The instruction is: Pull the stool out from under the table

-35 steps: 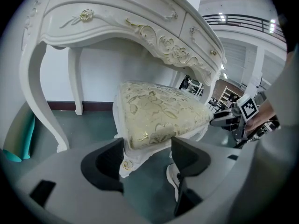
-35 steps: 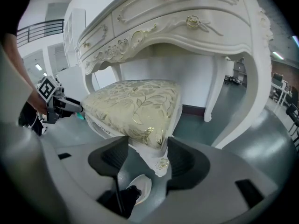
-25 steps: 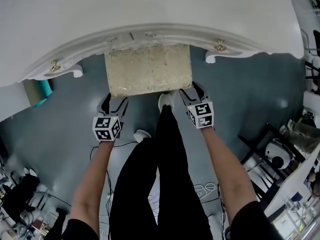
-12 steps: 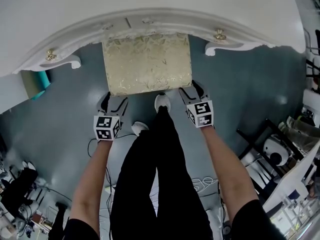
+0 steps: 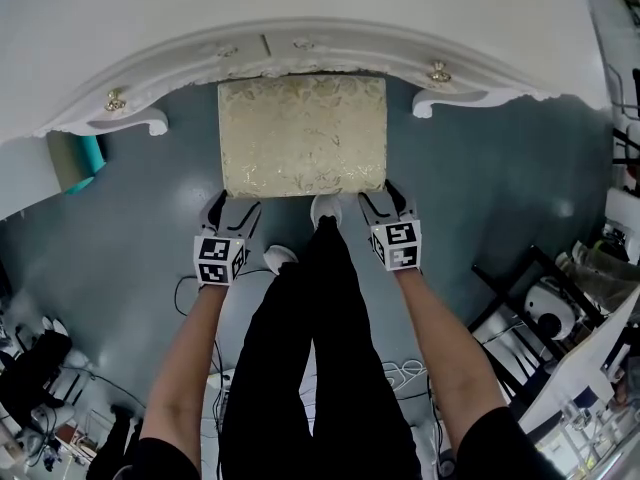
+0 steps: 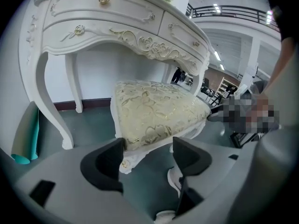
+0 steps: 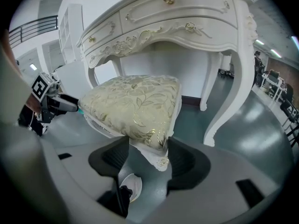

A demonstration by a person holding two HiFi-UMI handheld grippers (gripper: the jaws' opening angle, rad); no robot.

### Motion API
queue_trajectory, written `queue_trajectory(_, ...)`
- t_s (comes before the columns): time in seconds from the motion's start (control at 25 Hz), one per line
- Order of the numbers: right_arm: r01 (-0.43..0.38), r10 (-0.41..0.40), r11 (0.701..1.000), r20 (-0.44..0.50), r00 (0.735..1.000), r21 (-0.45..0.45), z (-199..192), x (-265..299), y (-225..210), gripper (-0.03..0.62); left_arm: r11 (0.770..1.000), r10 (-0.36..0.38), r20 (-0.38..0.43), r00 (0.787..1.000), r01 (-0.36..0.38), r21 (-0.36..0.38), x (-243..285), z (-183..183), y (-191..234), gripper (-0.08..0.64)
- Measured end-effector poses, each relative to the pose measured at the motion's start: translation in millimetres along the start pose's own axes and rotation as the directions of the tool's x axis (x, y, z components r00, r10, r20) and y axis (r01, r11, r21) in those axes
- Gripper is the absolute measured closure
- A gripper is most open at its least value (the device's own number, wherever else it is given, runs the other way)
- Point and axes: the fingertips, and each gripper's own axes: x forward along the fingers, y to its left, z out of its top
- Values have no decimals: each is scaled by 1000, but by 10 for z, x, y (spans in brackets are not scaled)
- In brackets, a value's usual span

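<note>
the stool [image 5: 302, 133] is sitting with its far edge just under the table's [image 5: 300, 8] front edge. the right tool [image 5: 386, 204] is clenching its near right corner to drag it; the left tool [image 5: 228, 209], released, is bracketing the left corner.

We find no word, number or brand that can be read. The only printed marks are black-and-white square markers (patterns, not letters) on the cubes of the left gripper [image 5: 232, 206] and right gripper [image 5: 385, 200], at the stool's [image 5: 302, 133] near edge.
</note>
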Motion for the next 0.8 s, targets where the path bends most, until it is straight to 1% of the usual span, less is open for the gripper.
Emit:
queue_trajectory(0.32,-14,14,1000,7,1000,-15,25,-8,5,327,999,-25,-6,1000,26,37,-4,-1,0,219)
queue_trajectory(0.48,-15,15,1000,5,1000,-8,2,-14,-4,327,999,-32,-4,999,32,10,-16,-8,-38,218)
queue_trajectory(0.68,-23,23,1000,13,1000,-19,8,-31,2,328,998,-33,11,999,34,-55,-43,29,-49,210)
queue_trajectory(0.8,-21,21,1000,29,999,-16,22,-66,6,337,998,-45,7,999,45,-42,-61,12,-86,210)
